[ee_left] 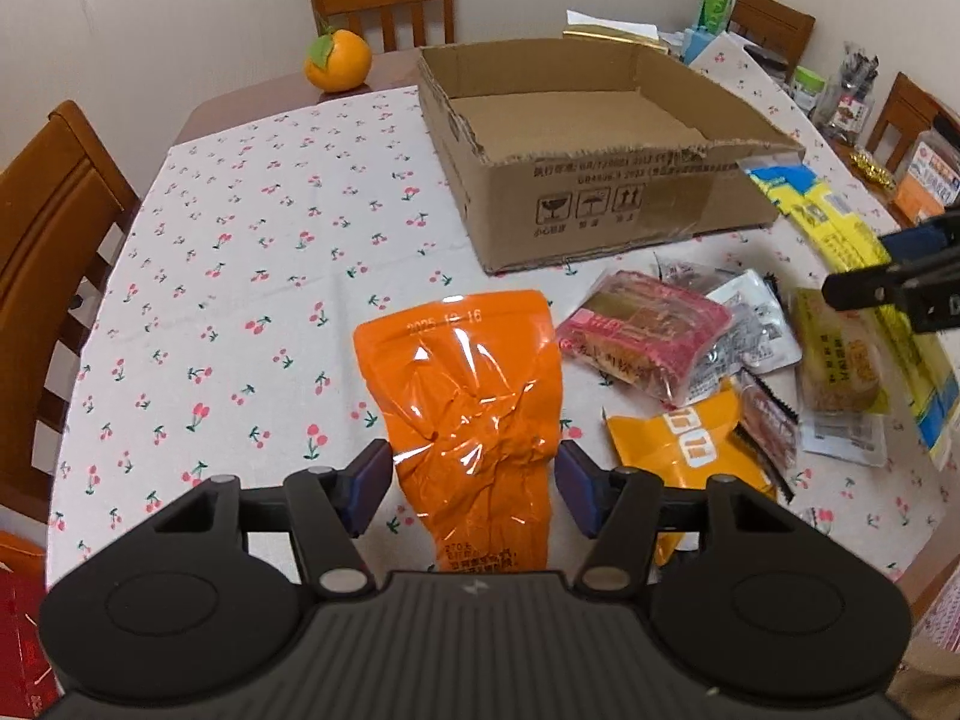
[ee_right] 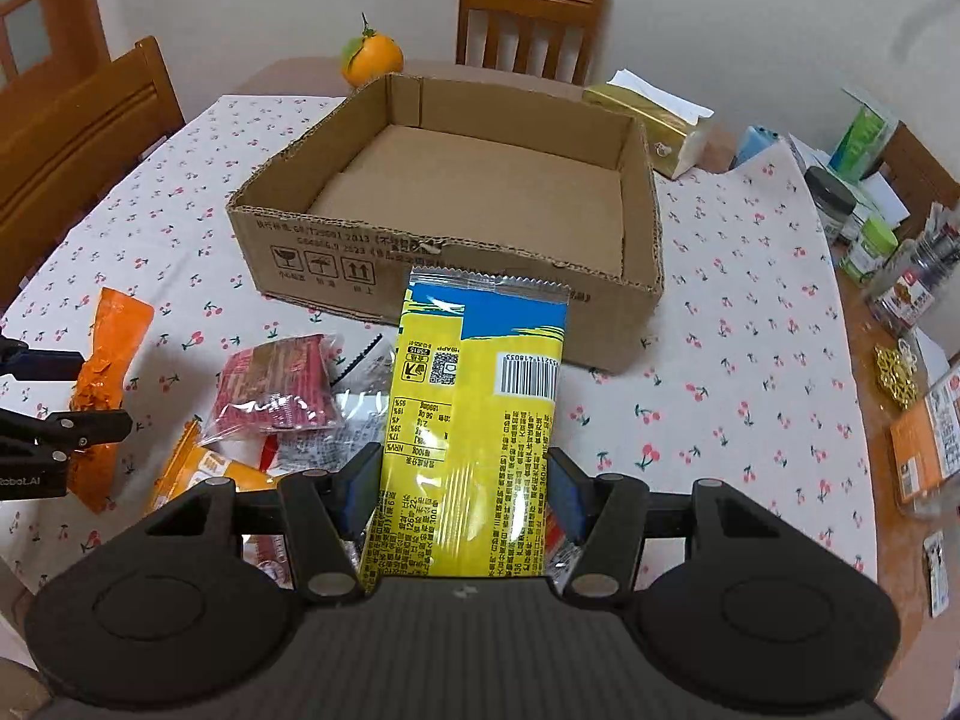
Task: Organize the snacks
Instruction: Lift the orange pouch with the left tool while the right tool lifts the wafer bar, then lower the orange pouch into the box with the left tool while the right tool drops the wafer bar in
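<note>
My left gripper (ee_left: 470, 483) is shut on an orange snack bag (ee_left: 474, 396), held over the cherry-print tablecloth; the bag also shows at the left of the right wrist view (ee_right: 105, 372). My right gripper (ee_right: 462, 492) is shut on a yellow and blue snack packet (ee_right: 474, 396), its top end near the front wall of the open cardboard box (ee_right: 420, 267). The box (ee_left: 630, 210) is empty. A pile of loose snacks lies in front of it: a red packet (ee_left: 642, 330), an orange-yellow packet (ee_left: 684, 438), a yellow bar (ee_left: 840, 360).
An orange with a leaf (ee_left: 336, 60) sits behind the box. Wooden chairs (ee_left: 54, 222) surround the table. Jars, boxes and a gold tissue box (ee_right: 648, 120) crowd the table's right side (ee_right: 888, 276).
</note>
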The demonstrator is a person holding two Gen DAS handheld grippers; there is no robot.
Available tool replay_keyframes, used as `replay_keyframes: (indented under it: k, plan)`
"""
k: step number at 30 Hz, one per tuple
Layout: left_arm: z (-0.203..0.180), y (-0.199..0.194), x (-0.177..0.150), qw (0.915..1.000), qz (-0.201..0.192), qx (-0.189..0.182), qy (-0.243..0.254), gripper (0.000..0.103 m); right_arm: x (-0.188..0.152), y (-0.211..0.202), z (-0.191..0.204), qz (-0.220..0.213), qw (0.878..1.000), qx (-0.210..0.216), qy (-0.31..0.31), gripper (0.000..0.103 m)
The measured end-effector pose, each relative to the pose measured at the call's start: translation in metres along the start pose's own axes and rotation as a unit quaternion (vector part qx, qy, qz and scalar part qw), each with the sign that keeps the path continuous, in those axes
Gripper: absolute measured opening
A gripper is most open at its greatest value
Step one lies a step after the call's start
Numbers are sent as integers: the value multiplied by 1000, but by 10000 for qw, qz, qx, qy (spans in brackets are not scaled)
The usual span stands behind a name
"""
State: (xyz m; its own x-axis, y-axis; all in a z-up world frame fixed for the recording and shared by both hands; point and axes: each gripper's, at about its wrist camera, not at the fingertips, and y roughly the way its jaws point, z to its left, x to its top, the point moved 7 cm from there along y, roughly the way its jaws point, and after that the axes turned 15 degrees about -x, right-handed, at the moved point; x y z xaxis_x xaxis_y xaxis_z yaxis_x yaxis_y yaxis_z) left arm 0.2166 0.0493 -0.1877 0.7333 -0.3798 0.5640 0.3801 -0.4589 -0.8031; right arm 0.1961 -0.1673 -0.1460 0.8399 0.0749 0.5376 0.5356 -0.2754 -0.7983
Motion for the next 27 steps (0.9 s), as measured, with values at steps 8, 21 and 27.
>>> replay_keyframes:
  k: [8,21,27]
  plan:
    - [3,18,-17,9997,-100,130,-154,61,3,8,6,-4,9998,115,-159,62]
    - [2,19,-24,9989,-366,118,-269,70,9,2,9,-106,9995,173,-259,62]
    - [-2,19,-19,9997,-119,67,-201,59,11,-7,9,-155,9990,165,-388,62]
